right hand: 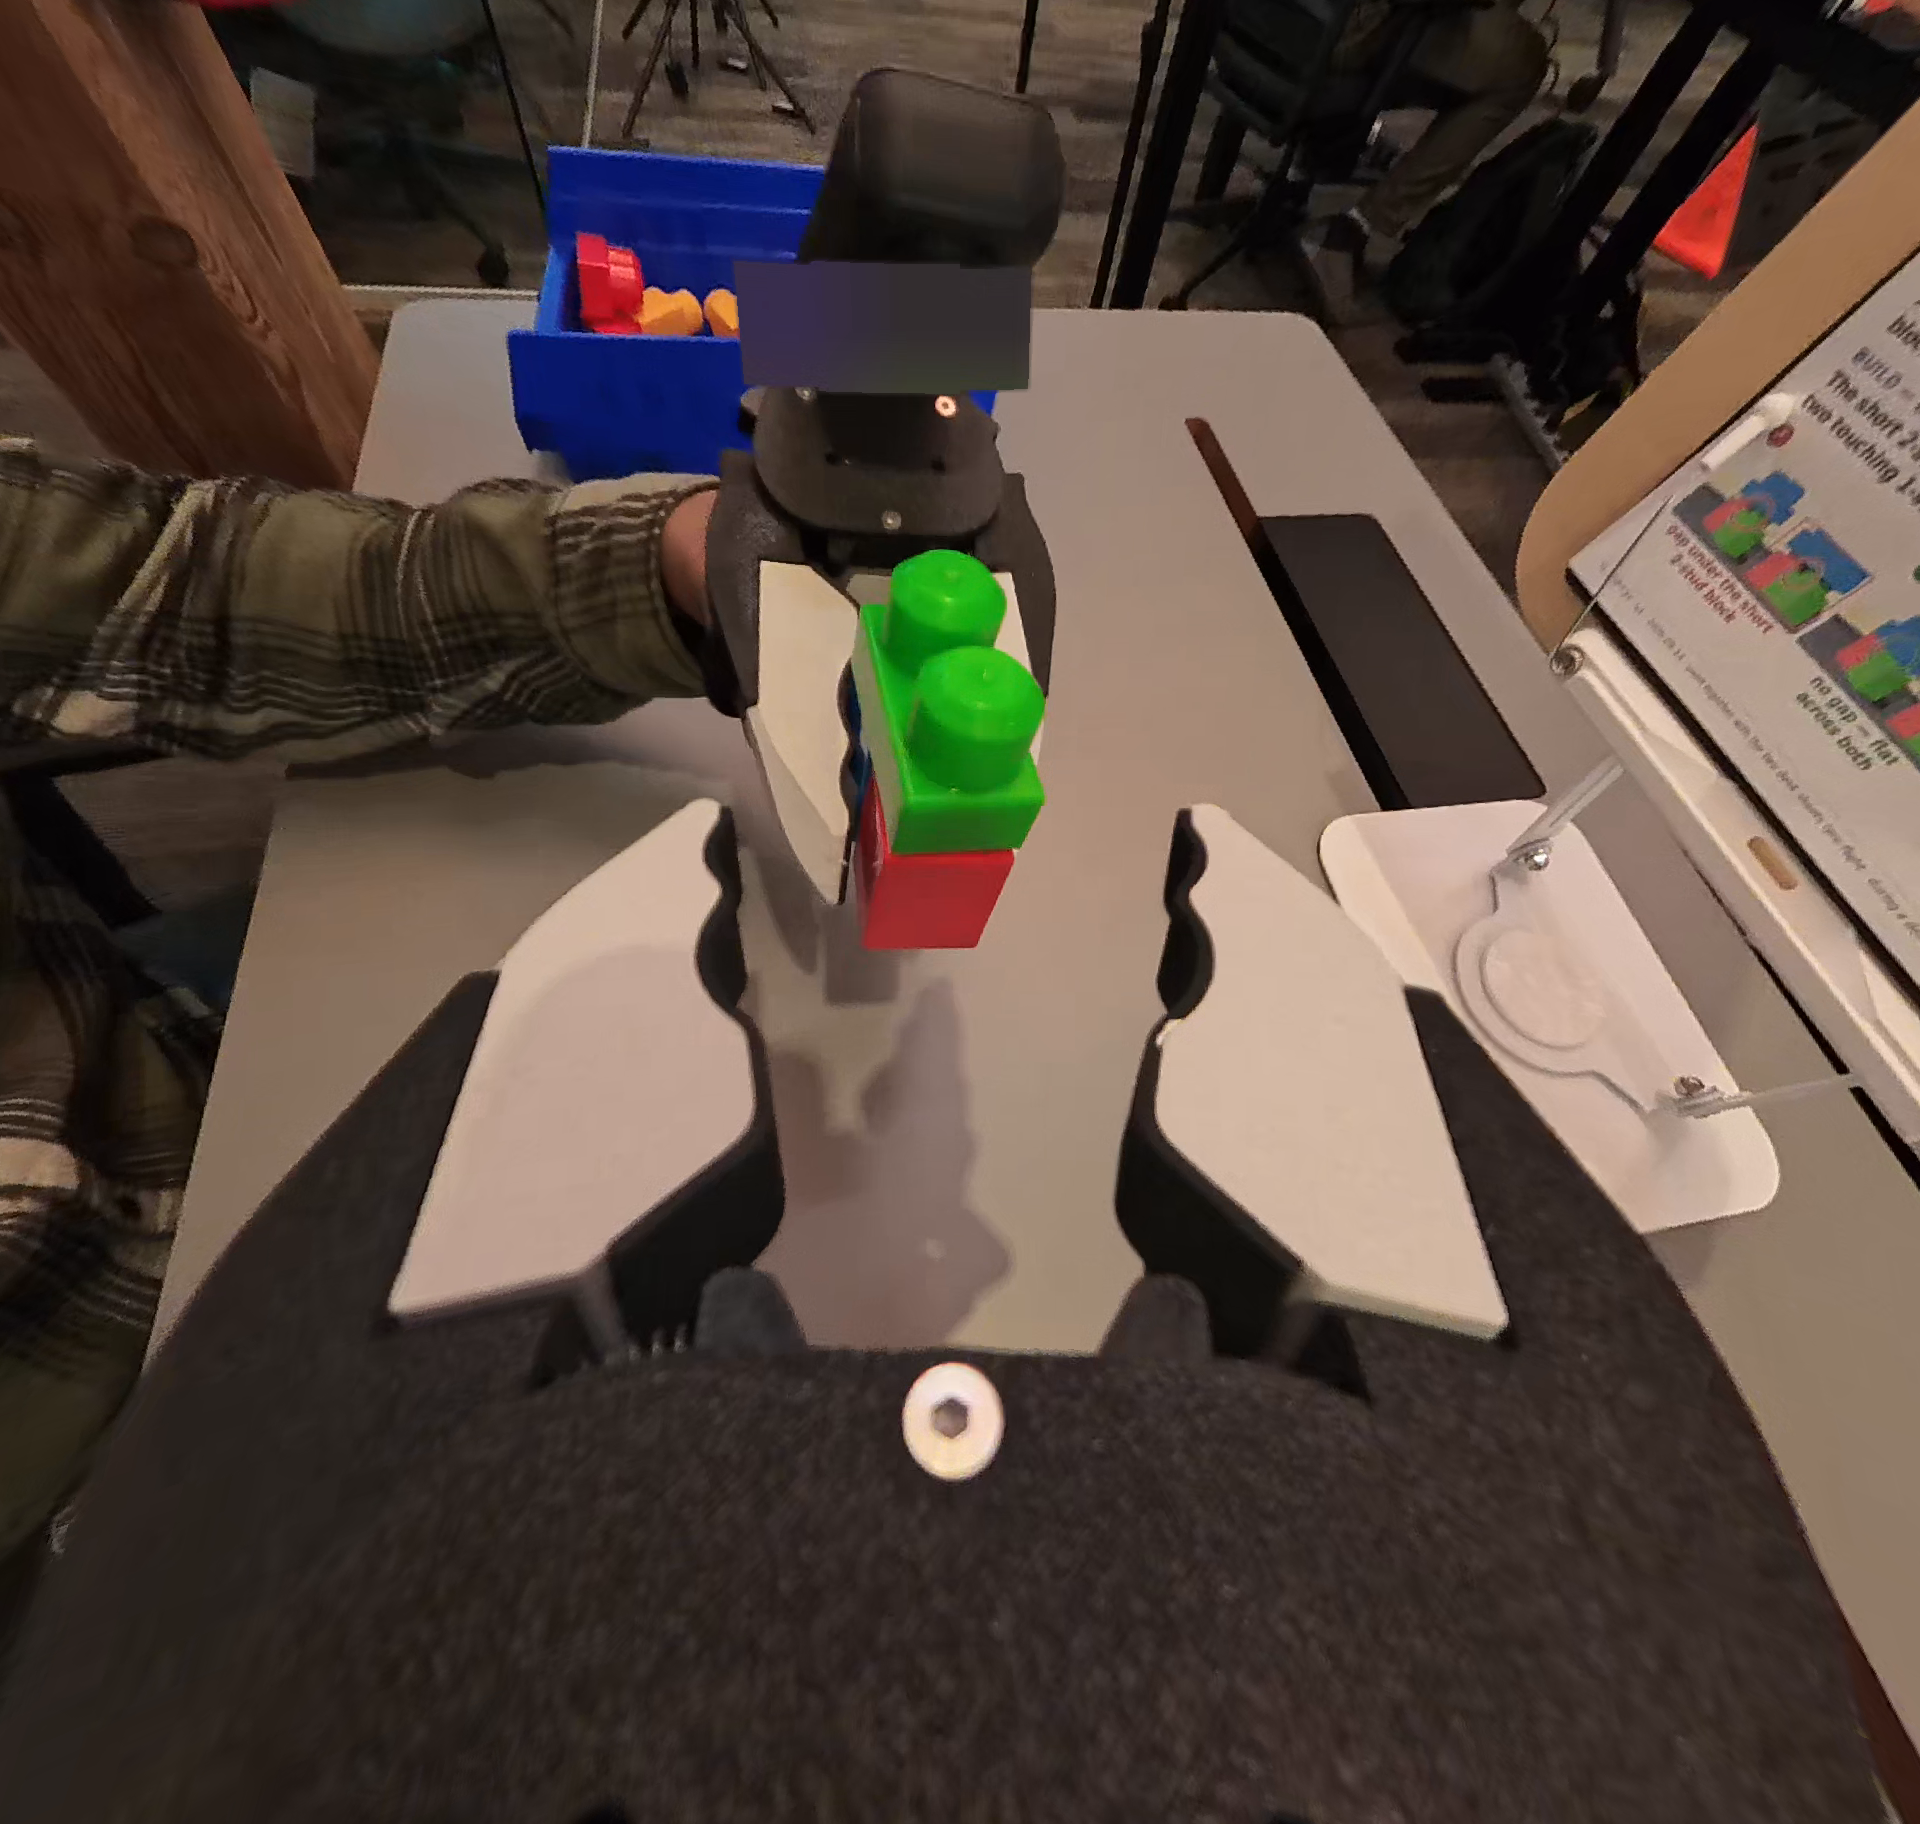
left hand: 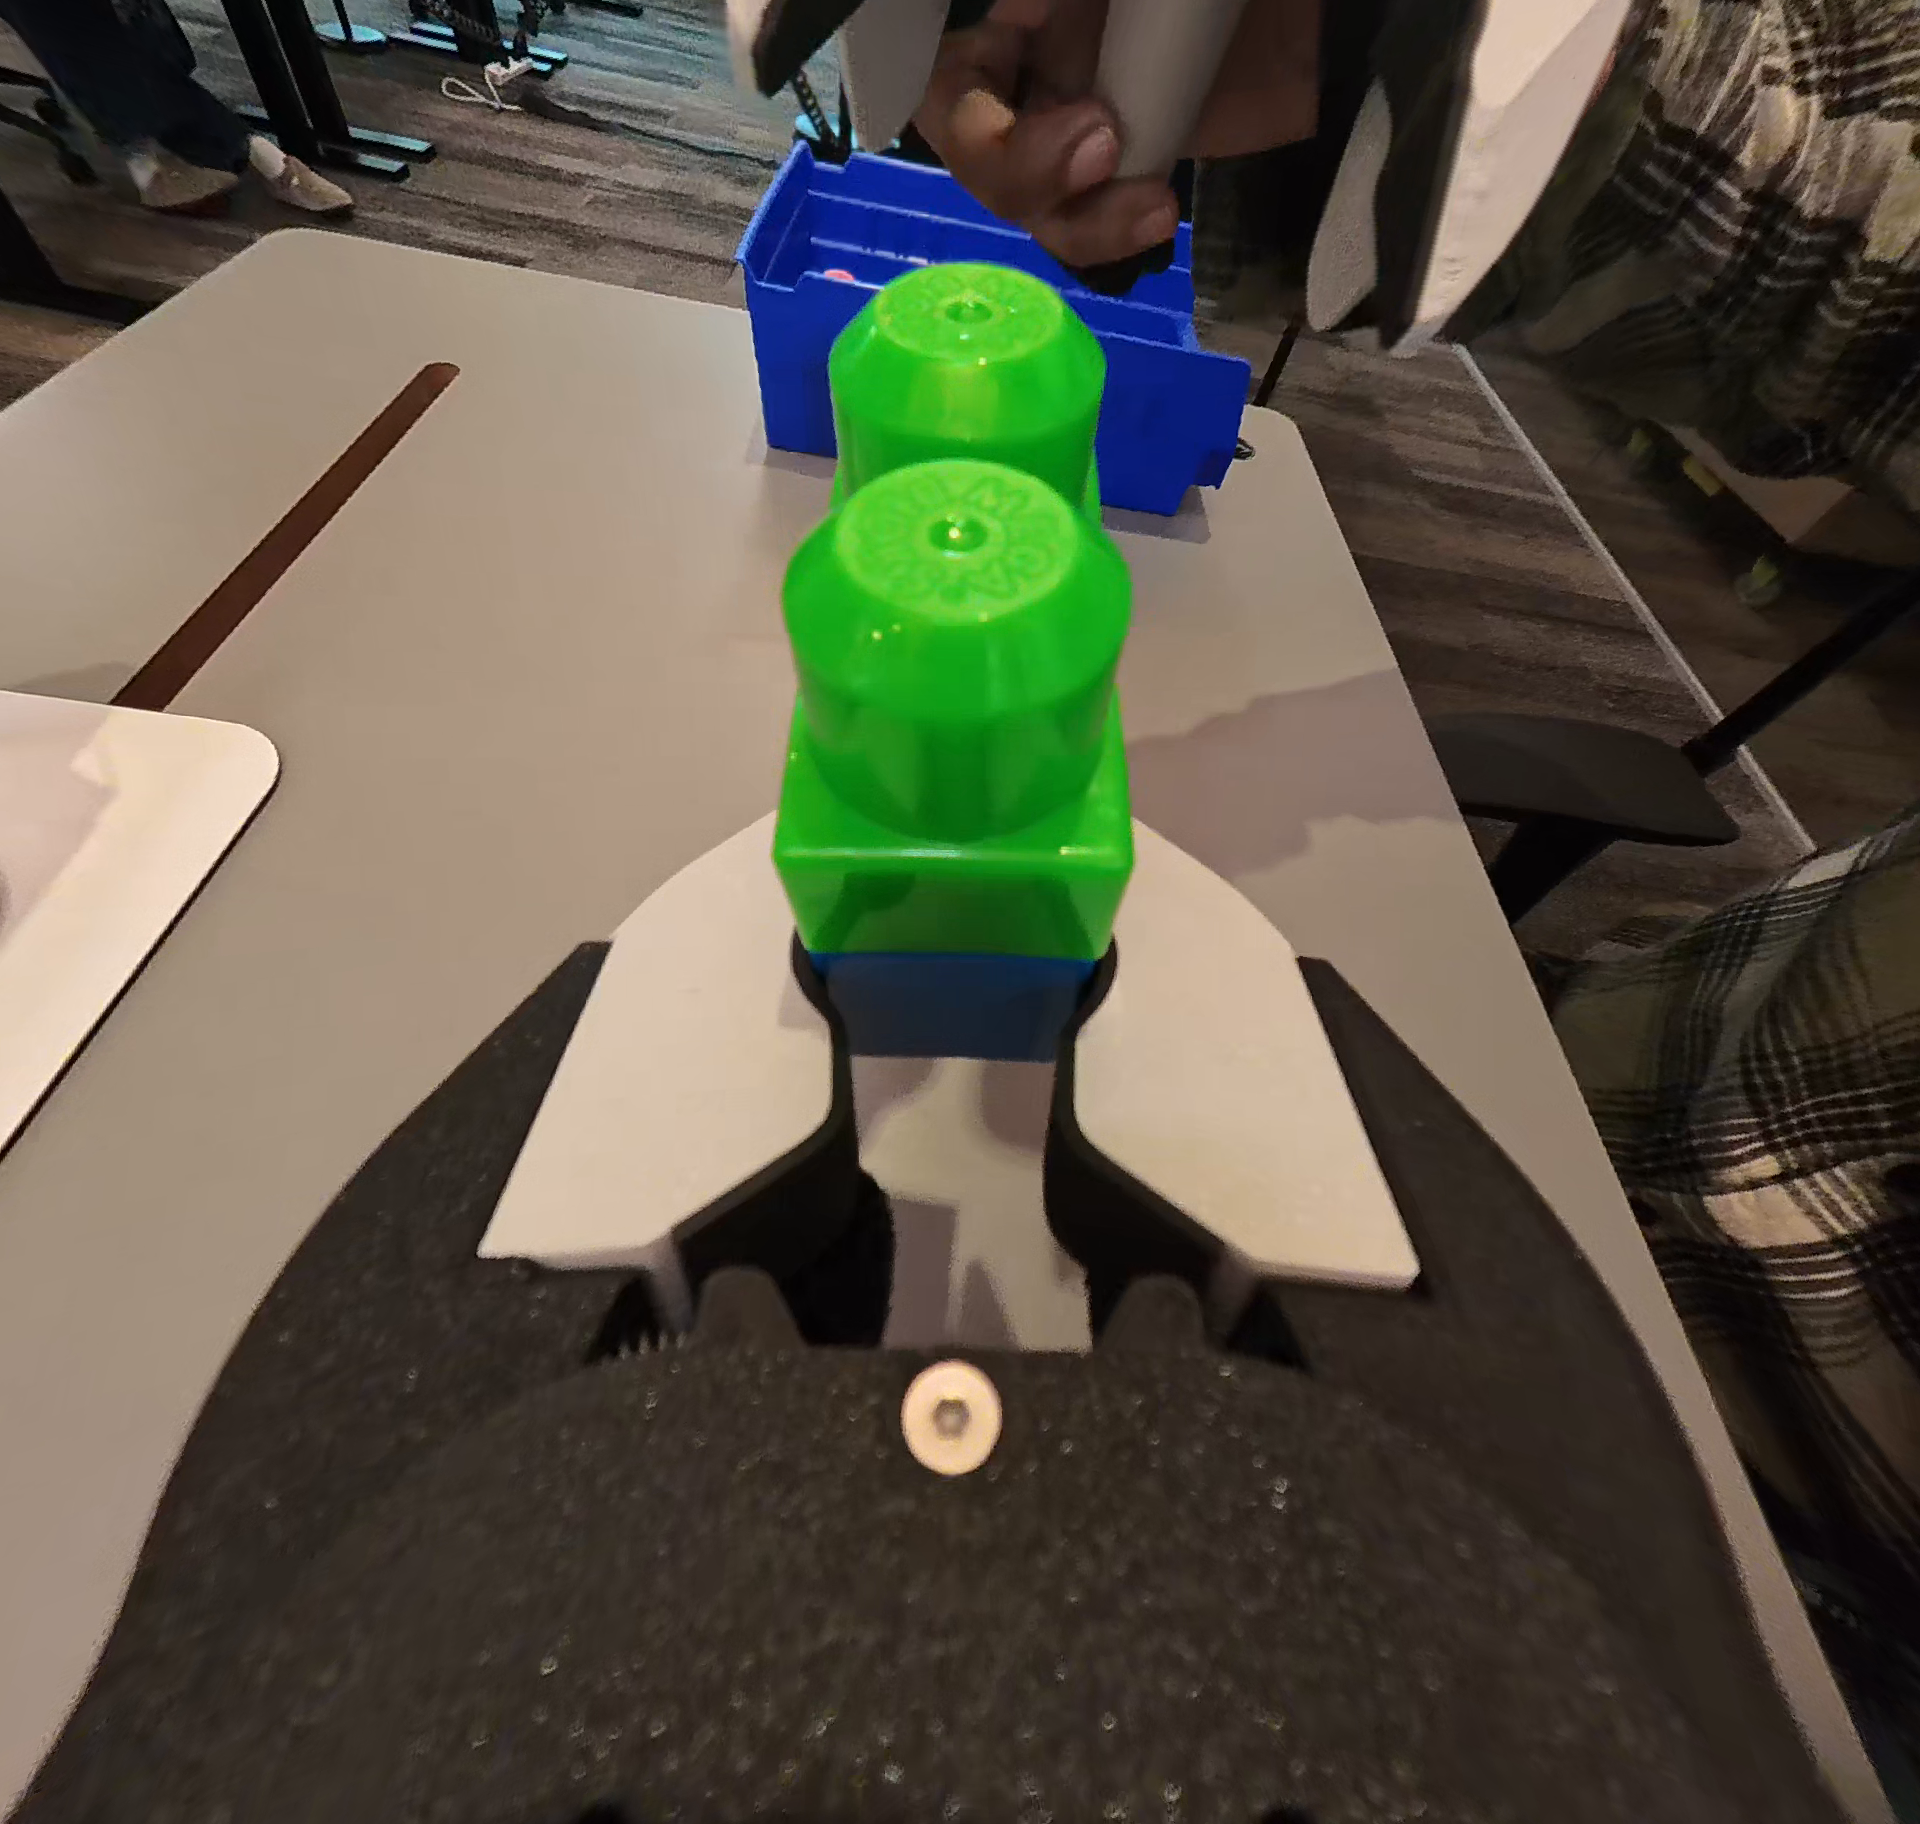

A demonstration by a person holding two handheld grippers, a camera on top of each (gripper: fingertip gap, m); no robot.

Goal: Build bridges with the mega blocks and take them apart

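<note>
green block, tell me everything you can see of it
The green block is a glossy, slightly see-through plastic brick with two round studs in a row, upright and held above the table. It sits on top of a blue block and a red block. The left gripper is shut on the blue block just beneath it. Nothing rests on its studs.

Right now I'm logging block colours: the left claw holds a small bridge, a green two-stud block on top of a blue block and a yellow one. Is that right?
Not quite. The block beside the blue plastic block is a red plastic block, not yellow; the right wrist view shows it. The rest stands: the left claw holds the bridge, with the green two-stud plastic block on top.
</note>
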